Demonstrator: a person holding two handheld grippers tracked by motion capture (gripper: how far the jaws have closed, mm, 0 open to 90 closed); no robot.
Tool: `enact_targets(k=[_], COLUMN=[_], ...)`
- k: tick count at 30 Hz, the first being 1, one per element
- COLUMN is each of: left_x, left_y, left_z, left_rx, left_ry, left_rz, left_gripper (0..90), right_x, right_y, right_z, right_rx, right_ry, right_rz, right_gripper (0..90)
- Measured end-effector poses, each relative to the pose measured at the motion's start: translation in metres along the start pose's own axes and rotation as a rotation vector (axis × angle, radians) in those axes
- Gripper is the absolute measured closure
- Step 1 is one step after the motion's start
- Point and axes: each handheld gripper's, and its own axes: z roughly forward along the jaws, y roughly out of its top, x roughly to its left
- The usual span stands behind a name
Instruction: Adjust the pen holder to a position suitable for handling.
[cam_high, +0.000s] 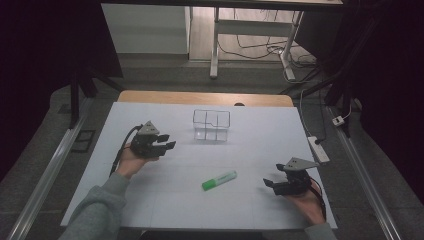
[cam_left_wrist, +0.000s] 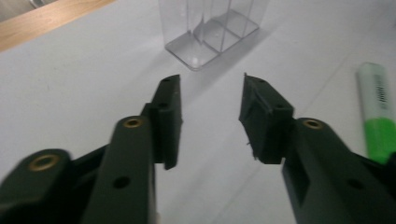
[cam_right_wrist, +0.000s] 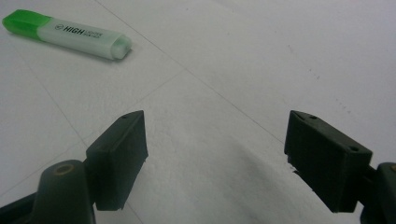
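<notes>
A green and white highlighter (cam_high: 219, 180) lies capped on the white table cover, between my two hands. A clear plastic organiser box (cam_high: 211, 125) with compartments stands behind it, near the table's middle. My left gripper (cam_high: 170, 141) is held at the left, open and holding nothing, jaws pointing right toward the box (cam_left_wrist: 211, 32); the highlighter (cam_left_wrist: 378, 112) lies to its right. My right gripper (cam_high: 268, 183) sits at the lower right, open wide with nothing between its jaws, pointing left toward the highlighter (cam_right_wrist: 67, 33).
The white cover (cam_high: 150, 200) spans the wooden table (cam_high: 205, 97). A power strip (cam_high: 319, 148) lies at the right edge with a cable trailing off. Desk legs and cables stand on the floor beyond the table.
</notes>
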Motion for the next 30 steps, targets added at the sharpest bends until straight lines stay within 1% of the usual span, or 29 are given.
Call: enact_targets(k=[2, 4, 6, 7, 9, 12, 14, 17, 19, 23, 28, 30], left_x=[-0.005, -0.009, -0.014, -0.017, -0.021, -0.027, -0.031, -0.037, -0.041, -0.044, -0.041, -0.041], left_y=[-0.005, -0.011, -0.017, -0.021, -0.028, -0.039, -0.043, -0.049, -0.054, -0.063, -0.071, -0.072], left_z=[-0.007, -0.013, -0.019, -0.022, -0.028, -0.034, -0.038, -0.043, -0.047, -0.053, -0.055, -0.055], left_rx=[-0.008, -0.002, 0.008, 0.008, -0.005, -0.007, 0.006, 0.007, 0.012, 0.007, 0.001, 0.005], left_ry=[-0.004, -0.009, -0.005, -0.001, -0.001, 0.004, 0.011, 0.019, 0.032, 0.042, 0.058, 0.062], left_rz=[0.001, 0.003, 0.017, 0.017, 0.005, -0.008, 0.003, 0.014, 0.027, 0.032, 0.017, 0.019], left_gripper=[49.4, 46.1, 43.2, 42.0, 40.6, 38.9, 38.0, 37.0, 36.4, 34.9, 33.7, 33.0], right_x=[0.001, 0.001, 0.001, 0.002, 0.003, 0.003, 0.003, 0.003, 0.003, 0.003, 0.003, 0.003], right_y=[0.000, 0.001, 0.002, 0.002, 0.002, 0.003, 0.004, 0.003, 0.003, 0.003, 0.003, 0.002], right_z=[-0.001, -0.001, -0.002, -0.002, -0.002, -0.004, -0.005, -0.006, -0.007, -0.007, -0.006, -0.006], right_rx=[-0.001, -0.008, -0.013, -0.015, -0.019, -0.025, -0.030, -0.032, -0.027, -0.024, -0.018, -0.018], right_ry=[0.001, 0.004, 0.008, 0.010, 0.020, 0.026, 0.032, 0.040, 0.044, 0.051, 0.056, 0.057], right_rz=[-0.002, -0.005, -0.009, -0.011, -0.012, -0.020, -0.024, -0.028, -0.032, -0.026, -0.032, -0.032], right_gripper=[20.5, 20.6, 20.6, 20.7, 20.8, 21.2, 21.7, 21.9, 22.3, 22.7, 22.8, 22.9])
